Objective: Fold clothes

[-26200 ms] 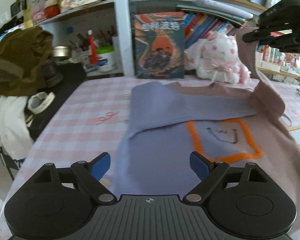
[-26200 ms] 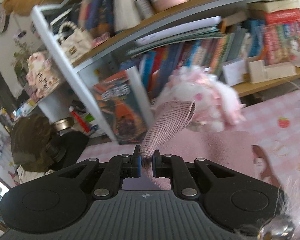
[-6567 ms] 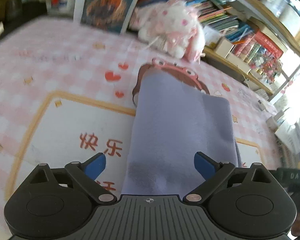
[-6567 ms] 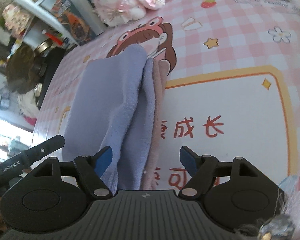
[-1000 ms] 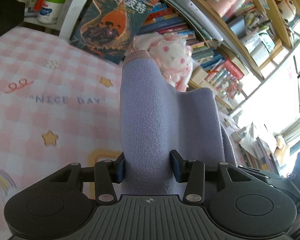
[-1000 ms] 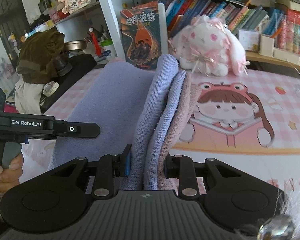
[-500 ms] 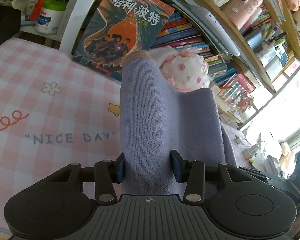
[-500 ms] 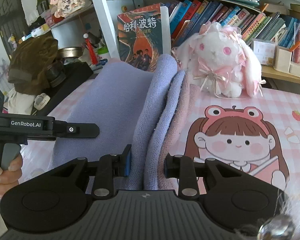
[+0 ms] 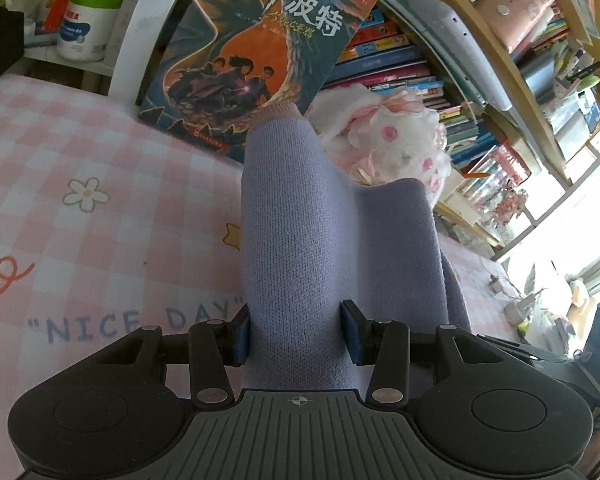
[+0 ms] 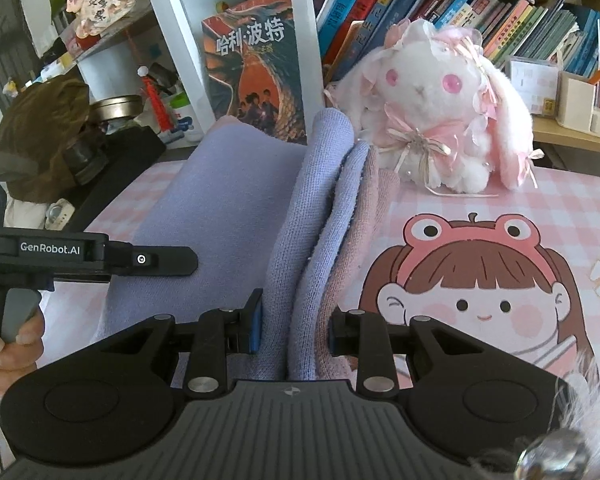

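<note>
While both clamp it, folded sweater (image 9: 300,240) between left claw (image 9: 298,338), right claw (image 10: 294,330), seemingly lifted.

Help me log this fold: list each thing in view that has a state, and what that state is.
left gripper: shut on the sweater.
right gripper: shut on the sweater.
sweater: folded in layers, lifted at both grips.
plush rabbit: sitting upright against the books.
big book: standing, cover forward.
</note>
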Demonstrator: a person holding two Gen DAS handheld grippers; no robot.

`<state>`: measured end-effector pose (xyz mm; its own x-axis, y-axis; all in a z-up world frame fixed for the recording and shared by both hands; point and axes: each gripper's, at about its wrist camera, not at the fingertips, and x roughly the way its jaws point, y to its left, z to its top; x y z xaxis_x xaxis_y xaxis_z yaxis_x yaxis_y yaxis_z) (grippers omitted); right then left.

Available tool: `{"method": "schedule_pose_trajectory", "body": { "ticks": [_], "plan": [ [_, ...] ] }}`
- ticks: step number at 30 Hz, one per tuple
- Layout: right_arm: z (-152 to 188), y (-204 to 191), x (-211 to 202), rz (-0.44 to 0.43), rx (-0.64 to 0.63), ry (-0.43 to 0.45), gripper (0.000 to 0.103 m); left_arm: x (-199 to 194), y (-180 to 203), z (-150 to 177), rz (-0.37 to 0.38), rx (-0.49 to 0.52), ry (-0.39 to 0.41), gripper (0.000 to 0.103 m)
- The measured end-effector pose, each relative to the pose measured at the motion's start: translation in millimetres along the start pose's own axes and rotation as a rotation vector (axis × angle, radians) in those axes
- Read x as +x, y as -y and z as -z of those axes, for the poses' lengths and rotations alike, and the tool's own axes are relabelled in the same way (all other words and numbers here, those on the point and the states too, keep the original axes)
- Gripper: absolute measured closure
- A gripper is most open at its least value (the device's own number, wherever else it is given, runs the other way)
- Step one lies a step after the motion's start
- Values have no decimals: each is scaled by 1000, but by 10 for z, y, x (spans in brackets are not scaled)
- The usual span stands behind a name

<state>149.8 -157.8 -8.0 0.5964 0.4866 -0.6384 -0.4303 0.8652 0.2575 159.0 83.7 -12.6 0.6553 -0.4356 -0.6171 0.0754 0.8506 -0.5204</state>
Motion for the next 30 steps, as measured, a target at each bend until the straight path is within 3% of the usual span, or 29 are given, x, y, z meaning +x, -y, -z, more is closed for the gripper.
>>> {"method": "schedule_pose_trajectory", "body": {
  "ticks": [7,10,12,17,19,20,23,30],
  "plan": [
    [-91,130,224,-18,19,-4,76,183,-97,-154,-25,-10,-15,58],
    [-110,231,360,-12,54,-30,68,234,-186,-176,-57,-39,-26,55],
    [-97,277,379,11,61,-24,60,165,-215,-169,-57,-47,-13,55],
    [-46,409,146,-8,161,0,59,-120,-283,-56,-8,-79,50,59],
    [1,465,68,-21,217,5,63,-133,-275,-4,-22,-77,54,68],
    [18,485,60,-25,240,-1,72,-119,-272,2,-37,-75,55,70],
    [29,497,108,-26,260,-22,81,-74,-308,-21,-49,-107,59,71],
    [-63,484,245,-4,231,-26,82,-8,-317,-71,-68,-120,72,71]
  ]
}}
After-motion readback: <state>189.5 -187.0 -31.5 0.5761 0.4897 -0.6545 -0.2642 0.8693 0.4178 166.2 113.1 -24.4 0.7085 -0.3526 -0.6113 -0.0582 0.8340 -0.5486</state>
